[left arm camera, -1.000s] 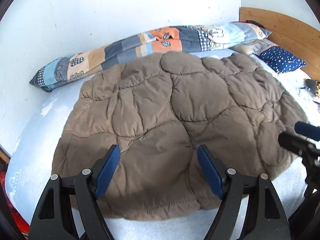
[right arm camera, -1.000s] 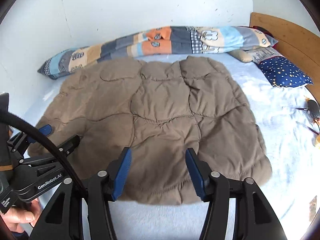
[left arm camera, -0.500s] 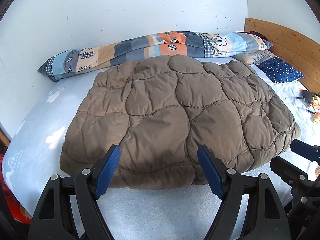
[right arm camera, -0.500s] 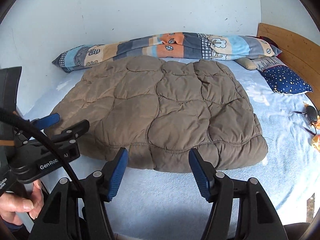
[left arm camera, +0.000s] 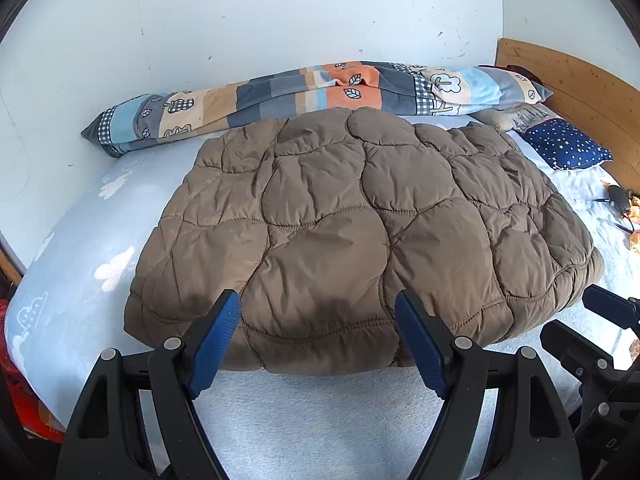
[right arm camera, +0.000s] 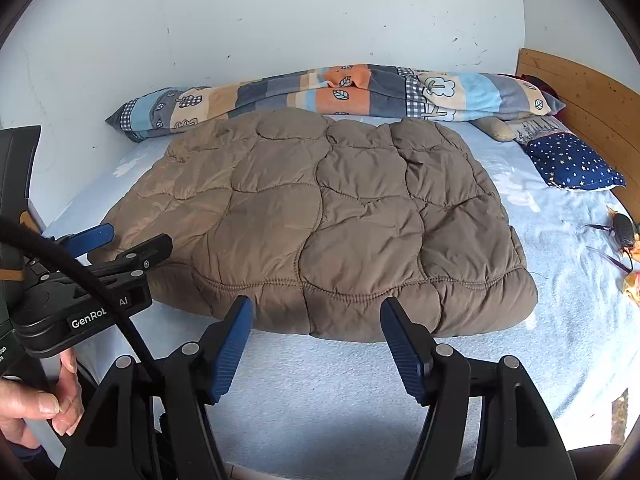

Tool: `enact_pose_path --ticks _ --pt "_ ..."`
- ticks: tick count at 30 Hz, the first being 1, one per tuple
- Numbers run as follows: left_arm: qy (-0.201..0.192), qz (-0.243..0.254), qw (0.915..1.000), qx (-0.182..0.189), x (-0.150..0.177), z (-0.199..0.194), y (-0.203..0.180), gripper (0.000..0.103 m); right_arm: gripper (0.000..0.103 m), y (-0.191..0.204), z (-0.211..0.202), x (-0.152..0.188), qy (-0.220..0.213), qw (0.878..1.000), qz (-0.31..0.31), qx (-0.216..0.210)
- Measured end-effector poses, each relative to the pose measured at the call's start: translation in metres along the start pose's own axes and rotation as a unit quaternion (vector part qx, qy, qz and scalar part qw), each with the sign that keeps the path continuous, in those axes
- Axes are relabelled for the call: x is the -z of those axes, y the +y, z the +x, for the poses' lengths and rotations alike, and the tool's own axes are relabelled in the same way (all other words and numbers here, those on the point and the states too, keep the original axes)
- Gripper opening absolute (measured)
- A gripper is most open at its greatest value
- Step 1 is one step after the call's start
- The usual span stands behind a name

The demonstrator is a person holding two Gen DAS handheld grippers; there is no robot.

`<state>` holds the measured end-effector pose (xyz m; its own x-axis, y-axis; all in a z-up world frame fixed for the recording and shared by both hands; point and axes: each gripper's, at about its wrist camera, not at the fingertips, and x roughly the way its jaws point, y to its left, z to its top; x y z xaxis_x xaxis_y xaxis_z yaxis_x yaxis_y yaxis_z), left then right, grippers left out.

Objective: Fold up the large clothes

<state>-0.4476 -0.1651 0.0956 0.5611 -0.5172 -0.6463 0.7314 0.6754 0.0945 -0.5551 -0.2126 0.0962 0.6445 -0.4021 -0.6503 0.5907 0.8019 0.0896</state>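
Pale-blue fleecy bed carries a puffy brown quilted jacket, folded rectangular; left hand-held gripper and right hand-held gripper gape empty.

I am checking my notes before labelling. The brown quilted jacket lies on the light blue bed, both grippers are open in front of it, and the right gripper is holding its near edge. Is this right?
Not quite. The right gripper holds nothing: in the right wrist view its jaws stand open short of the brown quilted jacket. The rest holds: the jacket lies on the light blue bed, and the left gripper is open too.
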Motion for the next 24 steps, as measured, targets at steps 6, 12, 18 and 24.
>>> enact_pose_path --ticks 6,12,18,24 --pt "0.001 0.001 1.0000 -0.001 0.0001 0.0017 0.0003 0.079 0.072 0.0030 0.0018 0.0005 0.003 1.000 -0.004 -0.003" --pt "0.001 0.001 1.0000 -0.002 0.0008 0.0021 0.0005 0.079 0.072 0.0047 0.0028 0.0009 0.005 1.000 -0.006 -0.005" --pt "0.004 0.001 1.0000 -0.001 0.0013 0.0039 0.0010 0.079 0.072 0.0057 0.0039 0.0019 0.007 1.000 -0.004 -0.003" --pt "0.006 -0.001 1.0000 0.000 0.0010 0.0057 0.0022 0.079 0.073 0.0059 0.0051 0.0023 0.010 1.000 -0.005 -0.003"
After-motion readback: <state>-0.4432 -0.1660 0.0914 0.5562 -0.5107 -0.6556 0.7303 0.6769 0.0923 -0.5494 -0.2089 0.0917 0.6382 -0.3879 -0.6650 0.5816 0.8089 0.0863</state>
